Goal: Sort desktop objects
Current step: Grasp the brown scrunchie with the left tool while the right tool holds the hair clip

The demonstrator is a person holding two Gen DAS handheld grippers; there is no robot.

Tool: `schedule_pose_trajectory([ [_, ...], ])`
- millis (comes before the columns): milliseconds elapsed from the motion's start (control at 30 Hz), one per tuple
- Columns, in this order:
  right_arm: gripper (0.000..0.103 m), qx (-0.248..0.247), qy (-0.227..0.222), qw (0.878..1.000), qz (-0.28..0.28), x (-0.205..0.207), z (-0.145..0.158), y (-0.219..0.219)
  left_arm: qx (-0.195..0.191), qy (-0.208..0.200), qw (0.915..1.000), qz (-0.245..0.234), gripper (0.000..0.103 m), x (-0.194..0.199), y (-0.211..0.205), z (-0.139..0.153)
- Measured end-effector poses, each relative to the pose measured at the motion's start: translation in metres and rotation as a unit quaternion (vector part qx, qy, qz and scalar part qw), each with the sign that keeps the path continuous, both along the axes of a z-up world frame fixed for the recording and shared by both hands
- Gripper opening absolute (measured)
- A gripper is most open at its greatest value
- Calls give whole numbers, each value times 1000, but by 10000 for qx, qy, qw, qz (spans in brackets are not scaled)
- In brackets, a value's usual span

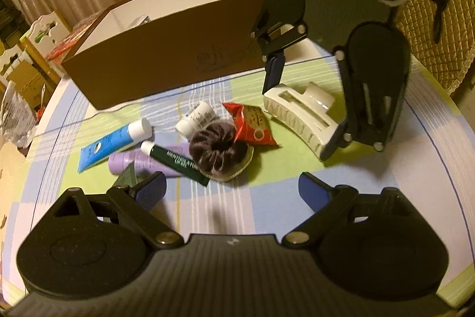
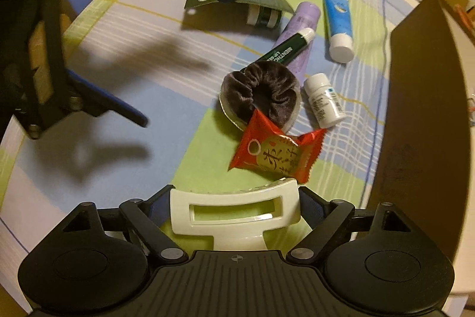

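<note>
Cream plastic, a hair claw [image 2: 234, 208] sits clamped between the right gripper [image 2: 237, 216] pads, just above the checked tablecloth [image 2: 166, 85] near the brown box [image 1: 166, 49]. The left gripper [image 1: 231, 192] hangs spread apart, empty, over the scrunchie [image 1: 218, 149] and tubes [image 1: 115, 143].

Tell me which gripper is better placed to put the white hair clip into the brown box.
Right gripper: its fingers already bracket the white hair clip. The left gripper is open and empty.
</note>
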State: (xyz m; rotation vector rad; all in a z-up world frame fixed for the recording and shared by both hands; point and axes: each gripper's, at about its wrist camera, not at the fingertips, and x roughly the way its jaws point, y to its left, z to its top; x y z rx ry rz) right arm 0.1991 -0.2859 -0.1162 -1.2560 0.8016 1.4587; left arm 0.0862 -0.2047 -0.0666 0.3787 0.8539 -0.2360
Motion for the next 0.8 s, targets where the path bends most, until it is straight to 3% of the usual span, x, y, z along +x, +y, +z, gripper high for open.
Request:
schedule_pose_trajectory([
  [200,86,171,-84,9993,-323,-9,16,-31,314,35,9978,-577,94,21,-7,-6],
  [367,86,248,-142,9978,-600,-13,20,-48,720,223,9911,-1094,90,41,-6,-16],
  [500,86,311,-165,9960,-817,-14,21,-59,925,474,9855,-1341,73,55,-3,-25],
  [700,86,385,-185,9931,-1090,-16,22,-73,1033,639,9783,-1678,62,65,-3,-33],
  [800,86,406,-205,9924,-1142,-15,23,-75,984,659,9796,-1623,41,65,0,-33],
])
